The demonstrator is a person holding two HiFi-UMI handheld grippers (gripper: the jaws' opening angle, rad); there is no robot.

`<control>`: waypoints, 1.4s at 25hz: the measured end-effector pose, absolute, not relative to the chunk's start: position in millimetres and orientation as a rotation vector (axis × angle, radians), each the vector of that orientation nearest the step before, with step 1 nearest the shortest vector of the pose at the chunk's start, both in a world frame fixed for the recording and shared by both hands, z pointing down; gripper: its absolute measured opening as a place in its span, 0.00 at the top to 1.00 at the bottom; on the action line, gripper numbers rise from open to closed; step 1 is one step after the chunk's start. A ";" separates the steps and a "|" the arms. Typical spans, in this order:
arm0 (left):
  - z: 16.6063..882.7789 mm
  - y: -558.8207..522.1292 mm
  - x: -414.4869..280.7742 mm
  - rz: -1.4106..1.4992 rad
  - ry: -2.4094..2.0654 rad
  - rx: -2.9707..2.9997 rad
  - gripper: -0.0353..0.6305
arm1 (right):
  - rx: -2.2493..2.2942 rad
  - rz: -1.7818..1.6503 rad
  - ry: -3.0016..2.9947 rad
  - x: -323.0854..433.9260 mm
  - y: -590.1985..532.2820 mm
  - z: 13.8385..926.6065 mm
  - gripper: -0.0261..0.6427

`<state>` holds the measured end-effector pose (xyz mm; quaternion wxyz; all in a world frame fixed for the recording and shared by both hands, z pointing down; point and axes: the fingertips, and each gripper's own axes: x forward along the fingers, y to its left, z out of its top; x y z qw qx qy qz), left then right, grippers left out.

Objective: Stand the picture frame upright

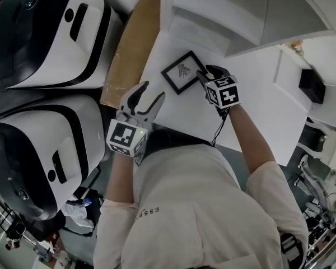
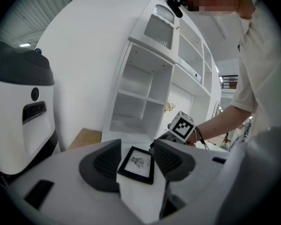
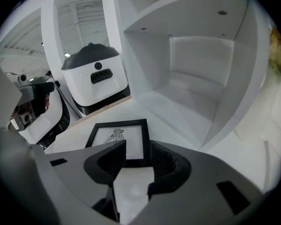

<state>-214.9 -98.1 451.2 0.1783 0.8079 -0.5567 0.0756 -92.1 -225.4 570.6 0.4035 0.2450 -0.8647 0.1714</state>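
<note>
Lying flat and face up on the white tabletop (image 1: 257, 114), just in front of the white open-cubby shelf unit (image 1: 241, 15) (image 2: 145, 95) (image 3: 201, 78): a small square picture frame (image 1: 183, 72) (image 2: 138, 163) (image 3: 118, 137) with a black rim and a line drawing on white paper. Not yet upright.

Reaching in from the side away from the shelf unit with the right gripper (image 1: 204, 76) (image 3: 136, 151), black ribbed jaws parted moderately, tips poised at the frame's near rim, which shows in the gap between them. Clamped on nothing; contact with the rim not clear from any view.

Holding the left gripper (image 1: 150, 94) (image 2: 136, 149) farther back from the shelf unit, short of the frame and apart from it, jaws spread wide, with only bare tabletop and the frame beyond showing through the gap. Empty.

Lying to the left of the shelf unit, a long brown cardboard panel (image 1: 131, 49); beyond it, two large rounded white-and-black machines (image 1: 39, 32), well apart from the frame.
</note>
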 end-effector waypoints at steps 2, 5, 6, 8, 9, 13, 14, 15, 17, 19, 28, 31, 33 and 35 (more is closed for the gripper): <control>456.6 -100.1 -214.2 0.219 -1.573 2.274 0.64 | 0.609 0.426 -2.145 -92.9 -232.1 579.1 0.71; 463.5 -101.7 -211.7 0.239 -1.572 2.259 0.64 | 0.597 0.453 -2.098 -94.3 -239.7 591.5 0.71; 465.4 -101.8 -210.6 0.249 -1.569 2.256 0.64 | 0.595 0.464 -2.080 -93.9 -241.4 595.5 0.71; 467.6 -101.5 -208.6 0.269 -1.562 2.254 0.64 | 0.596 0.488 -2.046 -93.0 -243.5 602.0 0.71; 467.7 -101.4 -207.9 0.275 -1.562 2.256 0.64 | 0.596 0.504 -2.031 -92.6 -243.8 604.3 0.72; 466.5 -102.6 -204.2 0.274 -1.557 2.275 0.64 | 0.578 0.579 -2.011 -93.2 -242.9 607.3 0.77; 466.6 -102.6 -204.0 0.274 -1.557 2.274 0.64 | 0.576 0.586 -2.011 -93.2 -242.8 607.3 0.77; 466.1 -102.4 -203.6 0.275 -1.557 2.274 0.64 | 0.576 0.591 -2.012 -92.9 -242.5 607.2 0.78; 464.8 -101.5 -202.7 0.279 -1.550 2.281 0.64 | 0.580 0.609 -2.011 -91.2 -241.4 607.5 0.79; 464.8 -100.6 -202.6 0.284 -1.541 2.286 0.64 | 0.589 0.635 -2.006 -88.8 -240.0 608.0 0.81; 483.0 -90.1 -194.5 0.316 -1.459 2.264 0.64 | 0.662 0.696 -1.991 -71.8 -216.6 608.3 0.84; 488.7 -84.9 -188.2 0.328 -1.427 2.274 0.64 | 0.693 0.714 -1.987 -63.5 -205.4 608.3 0.84; 488.9 -81.4 -183.4 0.334 -1.408 2.288 0.64 | 0.718 0.726 -1.981 -55.2 -198.0 608.2 0.84; 488.6 -76.9 -178.8 0.344 -1.387 2.304 0.64 | 0.745 0.741 -1.973 -46.0 -189.6 608.7 0.84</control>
